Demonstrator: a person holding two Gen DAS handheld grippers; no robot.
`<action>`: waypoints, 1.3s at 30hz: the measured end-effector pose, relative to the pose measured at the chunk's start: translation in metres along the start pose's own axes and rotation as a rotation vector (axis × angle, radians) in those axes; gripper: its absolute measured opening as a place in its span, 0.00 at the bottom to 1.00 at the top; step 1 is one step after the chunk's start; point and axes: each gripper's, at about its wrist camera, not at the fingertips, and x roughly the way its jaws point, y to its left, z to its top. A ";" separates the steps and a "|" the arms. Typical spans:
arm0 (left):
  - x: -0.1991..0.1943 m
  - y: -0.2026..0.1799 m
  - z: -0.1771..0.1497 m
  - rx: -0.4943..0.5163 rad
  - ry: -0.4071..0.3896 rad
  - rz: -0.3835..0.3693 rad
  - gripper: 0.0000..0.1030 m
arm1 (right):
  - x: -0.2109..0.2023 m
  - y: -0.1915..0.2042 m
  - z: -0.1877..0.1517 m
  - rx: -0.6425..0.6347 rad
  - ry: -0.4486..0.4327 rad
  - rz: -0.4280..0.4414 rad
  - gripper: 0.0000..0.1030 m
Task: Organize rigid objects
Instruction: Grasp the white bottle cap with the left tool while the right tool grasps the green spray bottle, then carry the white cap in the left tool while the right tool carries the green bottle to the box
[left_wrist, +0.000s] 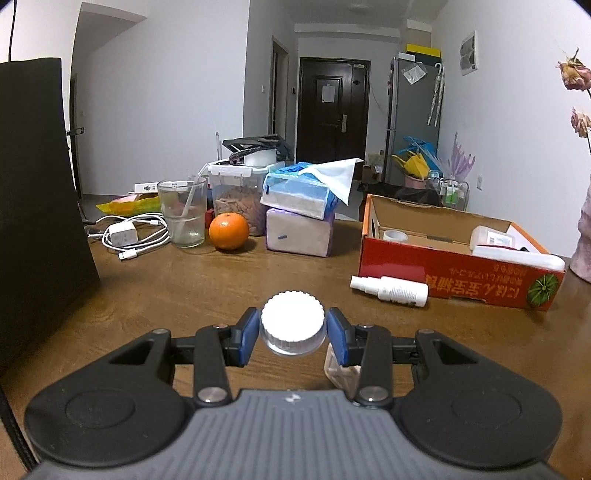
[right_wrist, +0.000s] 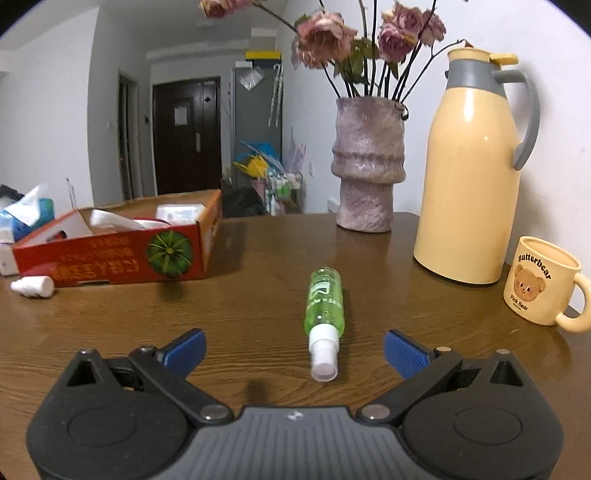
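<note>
Left gripper (left_wrist: 293, 334) clamped on white-capped jar (left_wrist: 293, 326), red box (left_wrist: 458, 273) far right, may slip by its ribbed cap; right gripper (right_wrist: 294, 350), jaws wide and empty, could roll near green spray bottle (right_wrist: 324, 310).

green spray bottle (right_wrist: 324, 302), red cardboard box (left_wrist: 458, 275), white ribbed cap (left_wrist: 292, 317)

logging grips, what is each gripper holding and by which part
The left gripper is shut on a small jar, pads on the sides of its white cap. The right gripper is open and holds nothing.
</note>
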 end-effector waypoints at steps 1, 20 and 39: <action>0.002 0.000 0.001 -0.001 0.000 0.001 0.40 | 0.004 -0.001 0.002 -0.001 0.003 -0.004 0.99; 0.018 0.001 -0.002 0.026 0.018 0.033 0.40 | 0.095 -0.012 0.032 0.065 0.176 -0.106 0.35; 0.012 0.003 0.000 0.008 -0.004 0.030 0.40 | 0.028 0.021 0.032 0.097 -0.003 0.049 0.29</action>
